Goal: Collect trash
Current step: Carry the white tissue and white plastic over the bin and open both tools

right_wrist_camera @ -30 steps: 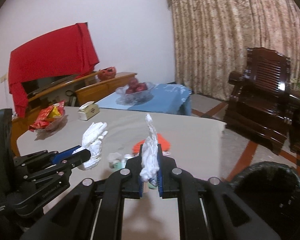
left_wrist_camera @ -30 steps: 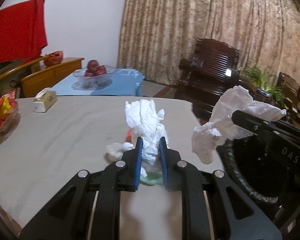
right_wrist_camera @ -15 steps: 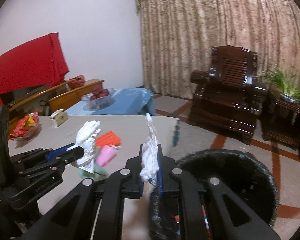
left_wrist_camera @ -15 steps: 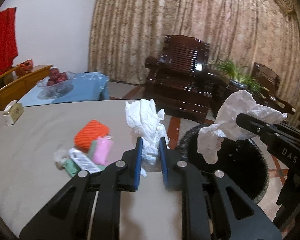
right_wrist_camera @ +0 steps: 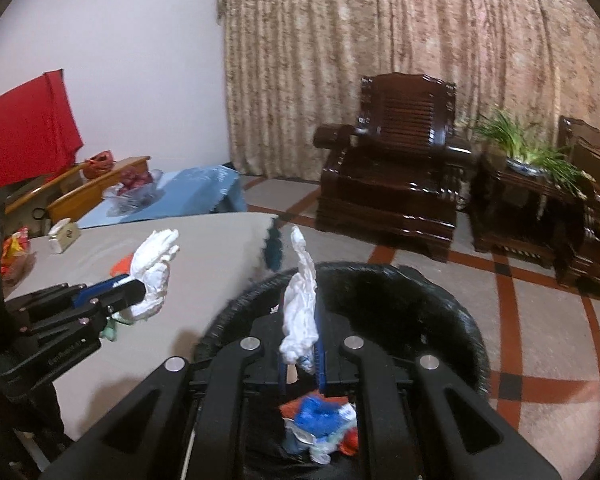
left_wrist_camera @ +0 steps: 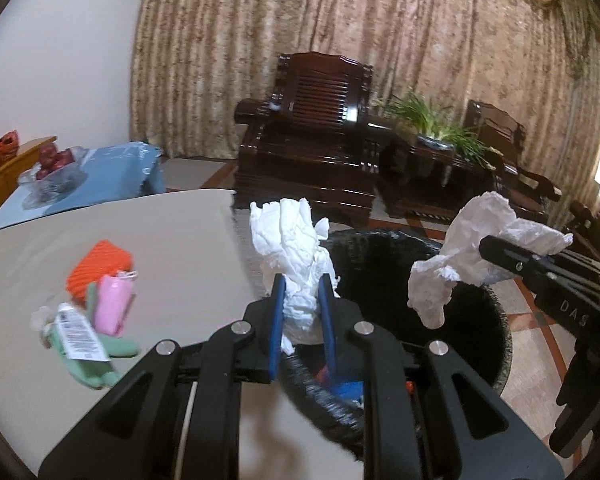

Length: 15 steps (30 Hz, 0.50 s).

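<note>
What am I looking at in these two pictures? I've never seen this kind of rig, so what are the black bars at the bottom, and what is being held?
No robot here: a person carries a two-finger hand tool in each hand, each with a wide-angle camera looking along its fingers. The black bars at the bottom are that tool's own frame.

The left camera shows the left tool clamped on a crumpled white tissue. At its right edge the right tool appears, pinching a second tissue.

The right camera shows that second tissue from the right tool itself, above a black-lined trash bin that already holds colourful scraps.

On the grey table lie an orange knitted pouch, a pink item and a green item with a white tag. Both tissues look ready to be dropped in.
</note>
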Each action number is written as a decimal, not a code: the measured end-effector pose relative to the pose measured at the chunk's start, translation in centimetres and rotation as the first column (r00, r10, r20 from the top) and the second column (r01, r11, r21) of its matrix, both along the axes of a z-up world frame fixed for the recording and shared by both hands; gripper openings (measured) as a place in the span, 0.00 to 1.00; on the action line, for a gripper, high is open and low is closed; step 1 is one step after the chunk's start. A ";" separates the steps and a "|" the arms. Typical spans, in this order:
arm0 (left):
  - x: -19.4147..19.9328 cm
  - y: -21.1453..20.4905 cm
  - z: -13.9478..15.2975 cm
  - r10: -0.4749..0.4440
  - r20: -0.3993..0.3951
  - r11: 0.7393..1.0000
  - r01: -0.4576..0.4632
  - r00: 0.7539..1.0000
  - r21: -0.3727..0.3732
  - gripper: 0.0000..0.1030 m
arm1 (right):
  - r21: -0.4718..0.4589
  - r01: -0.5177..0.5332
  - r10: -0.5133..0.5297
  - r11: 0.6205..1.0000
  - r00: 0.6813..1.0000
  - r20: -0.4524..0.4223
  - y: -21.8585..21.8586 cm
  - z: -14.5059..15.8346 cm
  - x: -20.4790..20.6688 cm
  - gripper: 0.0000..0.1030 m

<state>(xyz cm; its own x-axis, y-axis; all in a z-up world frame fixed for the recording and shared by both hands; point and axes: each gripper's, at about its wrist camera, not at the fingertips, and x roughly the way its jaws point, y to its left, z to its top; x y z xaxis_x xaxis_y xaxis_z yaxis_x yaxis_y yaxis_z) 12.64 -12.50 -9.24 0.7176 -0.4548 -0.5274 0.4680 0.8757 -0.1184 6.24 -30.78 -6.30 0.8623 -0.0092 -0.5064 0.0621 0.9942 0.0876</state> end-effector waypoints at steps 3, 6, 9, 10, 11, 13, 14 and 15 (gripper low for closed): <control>0.4 -1.8 -0.7 -0.030 -0.013 1.000 0.030 0.999 0.000 0.16 | 0.004 0.032 -0.032 0.999 0.999 -0.016 -1.4 -0.8 -0.3 0.10; 0.7 -3.6 -1.6 -0.058 -0.021 0.998 0.058 0.998 0.003 0.16 | 0.006 0.059 -0.059 0.998 0.998 -0.032 -2.5 -1.5 -0.4 0.10; 1.0 -5.3 -2.4 -0.084 -0.028 0.996 0.084 0.996 0.009 0.16 | 0.008 0.082 -0.082 0.997 0.996 -0.045 -3.6 -2.2 -0.7 0.10; 1.1 -5.7 -2.6 -0.089 -0.030 0.996 0.090 0.996 0.010 0.16 | 0.008 0.088 -0.088 0.996 0.995 -0.048 -4.0 -2.3 -0.7 0.10; 1.2 -6.1 -2.8 -0.097 -0.033 0.995 0.097 0.995 0.008 0.16 | 0.006 0.094 -0.093 0.996 0.994 -0.051 -4.3 -2.5 -0.8 0.10; 1.3 -6.7 -3.1 -0.103 -0.036 0.995 0.104 0.994 0.005 0.16 | 0.006 0.102 -0.101 0.995 0.993 -0.058 -4.8 -2.7 -0.8 0.10; 1.4 -6.9 -3.2 -0.106 -0.039 0.994 0.106 0.994 -0.001 0.16 | 0.007 0.105 -0.104 0.994 0.993 -0.060 -5.0 -2.8 -0.6 0.10; 1.6 -7.1 -3.3 -0.112 -0.046 0.994 0.112 0.993 -0.005 0.17 | 0.007 0.110 -0.109 0.994 0.992 -0.063 -5.3 -3.0 -0.6 0.10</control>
